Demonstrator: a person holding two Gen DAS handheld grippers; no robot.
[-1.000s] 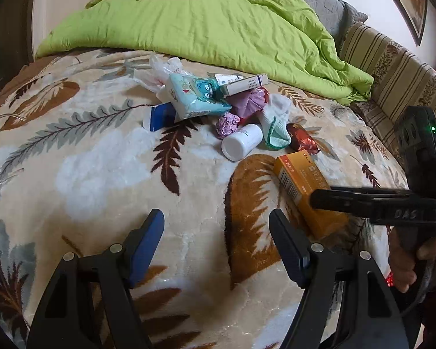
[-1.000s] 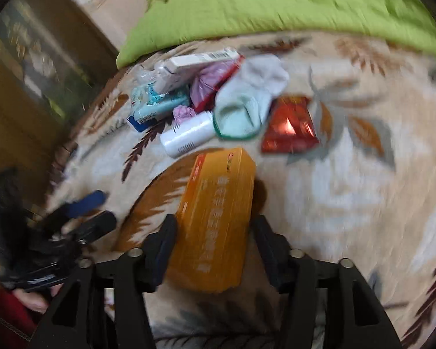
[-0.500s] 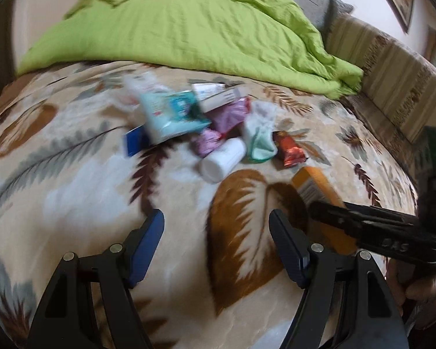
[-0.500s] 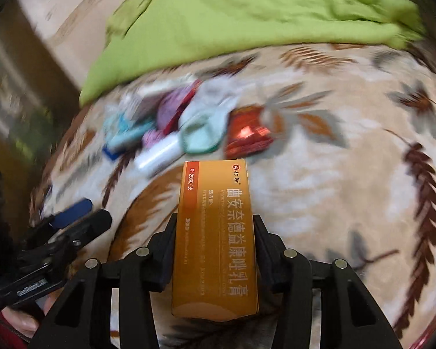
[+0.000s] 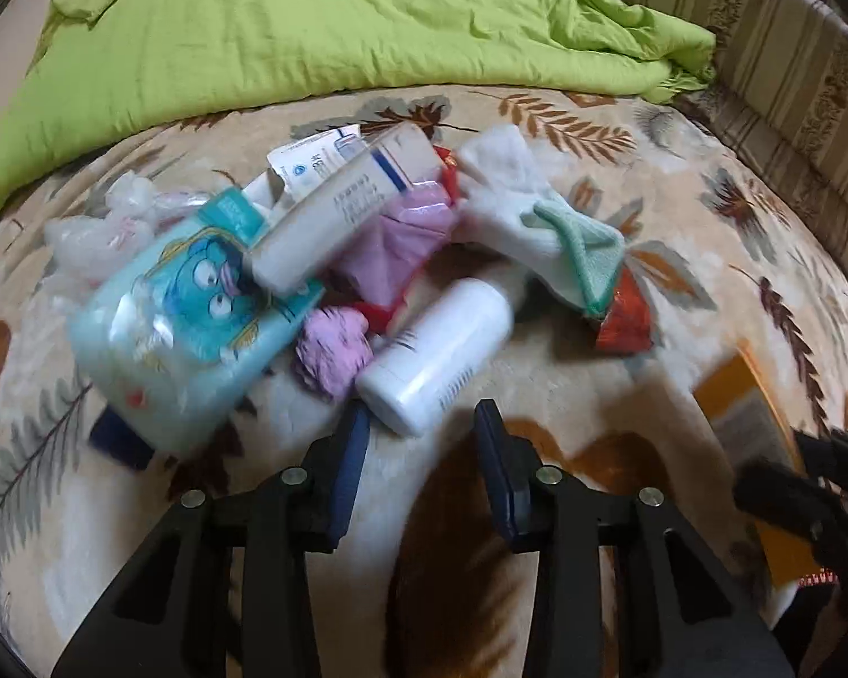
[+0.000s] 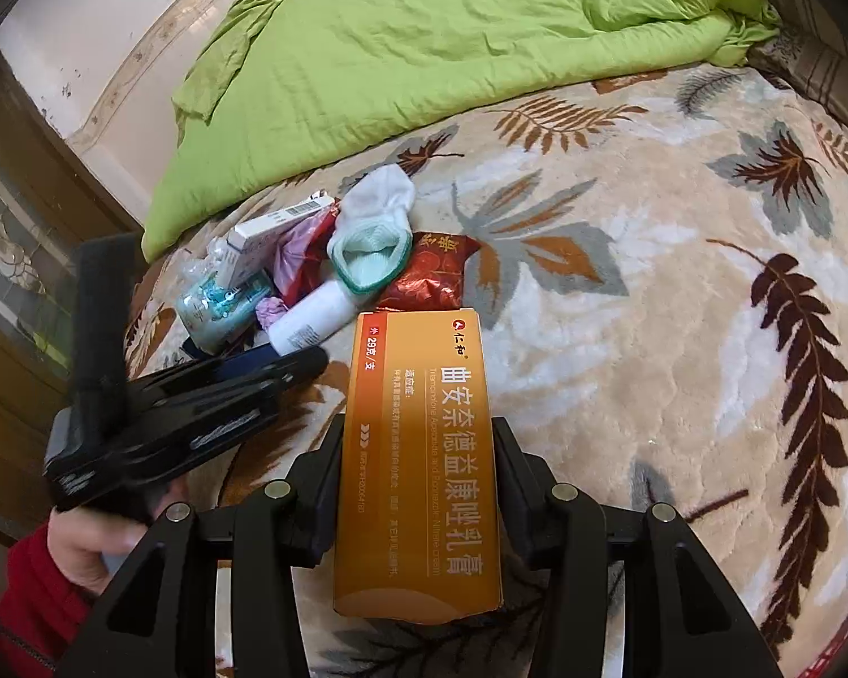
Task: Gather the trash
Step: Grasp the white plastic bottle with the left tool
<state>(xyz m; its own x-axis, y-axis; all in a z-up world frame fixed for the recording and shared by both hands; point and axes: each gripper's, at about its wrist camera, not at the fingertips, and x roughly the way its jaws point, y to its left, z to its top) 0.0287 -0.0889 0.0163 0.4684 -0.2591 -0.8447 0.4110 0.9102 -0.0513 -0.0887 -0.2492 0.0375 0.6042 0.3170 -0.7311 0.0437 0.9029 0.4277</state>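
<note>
Two grippers: right gripper (image 6: 418, 452) pinches orange box (image 6: 418, 452) mid-length, light, crushable card. Left gripper (image 5: 418, 446) jaws spread just short of white bottle (image 5: 438, 353); smooth, rolls, grab mid-body.

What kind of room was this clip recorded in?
Most likely a bedroom. The litter lies on a bed under a leaf-patterned plush blanket, with a rumpled green duvet piled at the far end and a striped padded headboard to one side.

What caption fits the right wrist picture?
Right tool grips an orange box above the leaf-patterned blanket.
</note>
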